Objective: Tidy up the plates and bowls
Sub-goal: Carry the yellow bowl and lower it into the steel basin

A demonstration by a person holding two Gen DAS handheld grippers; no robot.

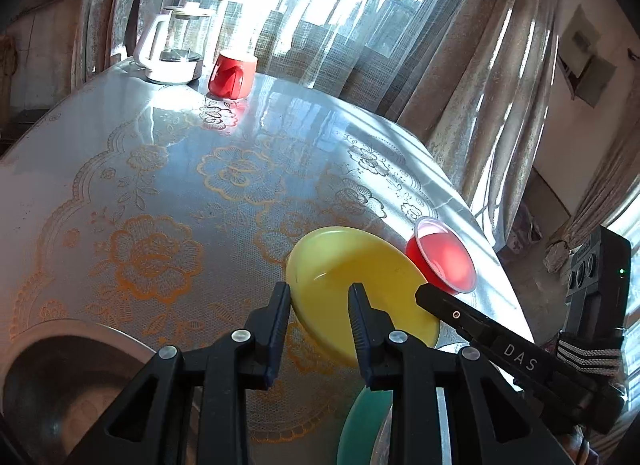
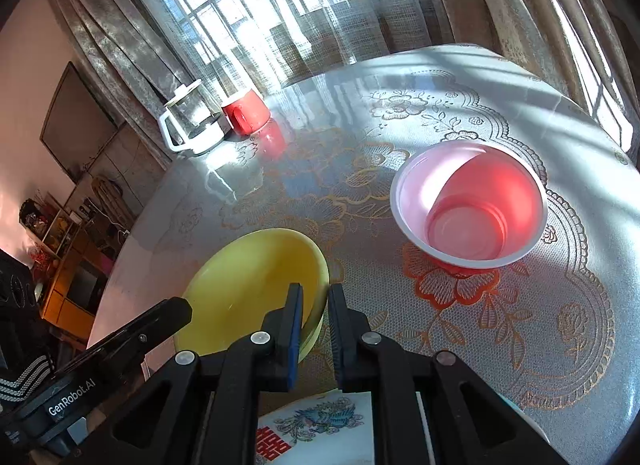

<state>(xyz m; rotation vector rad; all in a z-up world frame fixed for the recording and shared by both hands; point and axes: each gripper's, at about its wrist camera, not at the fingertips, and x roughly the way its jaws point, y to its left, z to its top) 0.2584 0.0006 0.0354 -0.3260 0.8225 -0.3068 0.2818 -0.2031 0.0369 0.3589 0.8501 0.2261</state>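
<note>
Right wrist view, nearest first: the right gripper [image 2: 314,329] has its jaws clamped on the near rim of one yellow bowl [image 2: 248,285], which is tilted, its hollow facing up and toward the camera. Below the jaws lies one white plate [image 2: 320,429] printed with a blue bird and red characters. The left gripper [image 1: 320,317] holds its jaws slightly apart, one on each side of the yellow bowl's rim; whether they press it I cannot tell. One teal dish [image 1: 360,425] and one steel basin [image 1: 60,377] sit nearest in the left wrist view. One pink-red bowl [image 2: 468,205] stands upright just beyond, apart from the yellow one. Farthest on the lace-covered bench [image 2: 520,325] stand one red mug [image 2: 246,111] and one glass kettle [image 2: 192,121].
</note>
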